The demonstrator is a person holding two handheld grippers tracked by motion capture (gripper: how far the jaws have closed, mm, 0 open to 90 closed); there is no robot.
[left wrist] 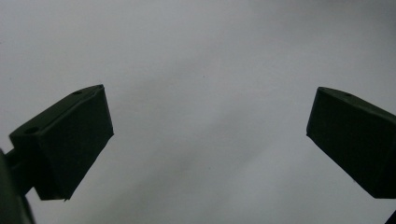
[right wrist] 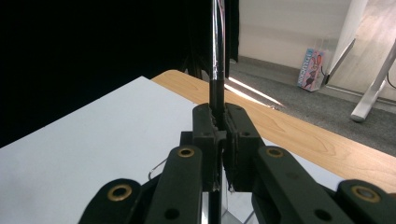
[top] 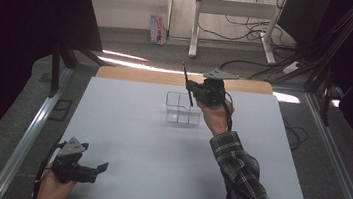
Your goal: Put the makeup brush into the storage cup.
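The right claw (top: 191,90) is pinching a thin black rod-shaped pen (top: 187,83), its two black jaws pressed together on the shaft. In the right gripper view the pen (right wrist: 216,88) is running straight up out of the clamped jaws, with a glossy streak along its upper length, and a short piece of it is also sticking out below them. From the high view the pen is standing nearly upright, tilted slightly, with its top end rising above the claw.

Just below and slightly to the left of the right claw, a clear plastic organiser box with inner dividers (top: 183,108) is sitting on the white counter (top: 129,139). The lower end of the pen is hanging over the box's far compartments; whether it is touching the box cannot be told. The person's right hand (top: 214,115) is wrapping around the gripper body from beneath, and a sleeve of dark checked fabric (top: 243,180) is trailing back from it toward the near edge.

The left claw (top: 101,167) is resting well apart from the box, down at the near left corner of the counter, held in the person's left hand (top: 54,186). Its jaws are spread wide with nothing between them; in the left gripper view only the plain white surface (left wrist: 205,116) is lying beyond them.

Past the right claw, a strip of light wooden tabletop (right wrist: 299,135) is showing beyond the white sheet, and farther off a small colourful carton (right wrist: 312,69) is standing on the grey floor beside a white desk leg (right wrist: 373,88).
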